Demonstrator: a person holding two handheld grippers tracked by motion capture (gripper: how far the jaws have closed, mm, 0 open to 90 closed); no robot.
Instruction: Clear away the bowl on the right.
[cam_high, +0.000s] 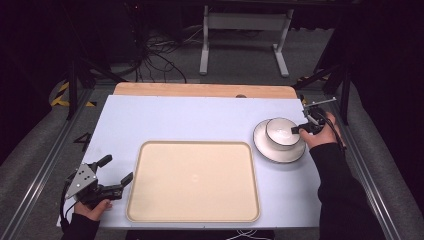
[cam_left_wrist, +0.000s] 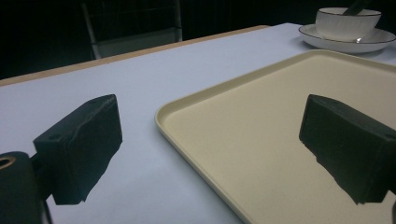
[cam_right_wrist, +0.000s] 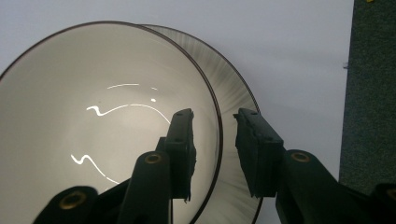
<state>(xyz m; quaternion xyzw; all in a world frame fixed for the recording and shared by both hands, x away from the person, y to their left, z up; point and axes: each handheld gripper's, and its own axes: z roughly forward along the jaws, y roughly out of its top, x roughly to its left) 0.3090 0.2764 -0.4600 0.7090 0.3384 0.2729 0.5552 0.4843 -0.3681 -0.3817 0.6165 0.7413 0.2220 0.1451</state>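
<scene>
1. The right gripper view gets in close: the right gripper (cam_right_wrist: 215, 140) straddles the rim of the white bowl (cam_right_wrist: 93, 116), one jaw inside, one outside, with a gap left, so not pinching. The high view can't settle that.
2. The bowl sits on a saucer (cam_high: 262, 145) at the surface's (cam_high: 175, 120) right side, just right of the beige tray (cam_high: 195, 182).
3. The left gripper (cam_high: 115, 175) is spread wide at the tray's left edge, near the surface's front corner, holding nothing.
</scene>
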